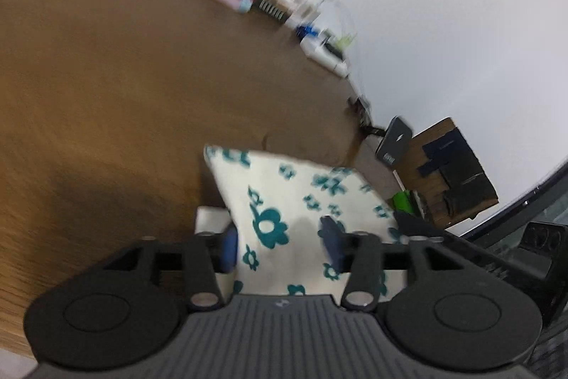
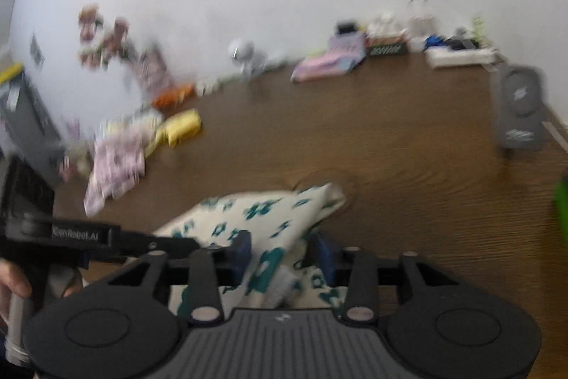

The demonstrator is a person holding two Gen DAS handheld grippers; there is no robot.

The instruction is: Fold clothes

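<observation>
A cream garment with teal flowers [image 1: 305, 187] lies folded on the brown wooden table [image 1: 106, 77]. My left gripper [image 1: 280, 245] is open above its near part, with its blue pads wide apart and the cloth flat below them. In the right wrist view the same garment [image 2: 269, 212] rises in a bunched fold between the blue pads of my right gripper [image 2: 284, 254]. Those jaws stand open, and a dark gap shows beside the right pad. The left gripper's black body [image 2: 85, 233] reaches in from the left, held by a hand [image 2: 14, 283].
A yellow folded garment [image 2: 181, 126] and a pink patterned one [image 2: 113, 162] lie at the table's far left. Boxes and small clutter [image 2: 330, 59] line the white wall. A grey speaker [image 2: 520, 109] stands at the right. A dark wooden stand [image 1: 451, 173] sits beyond the table's edge.
</observation>
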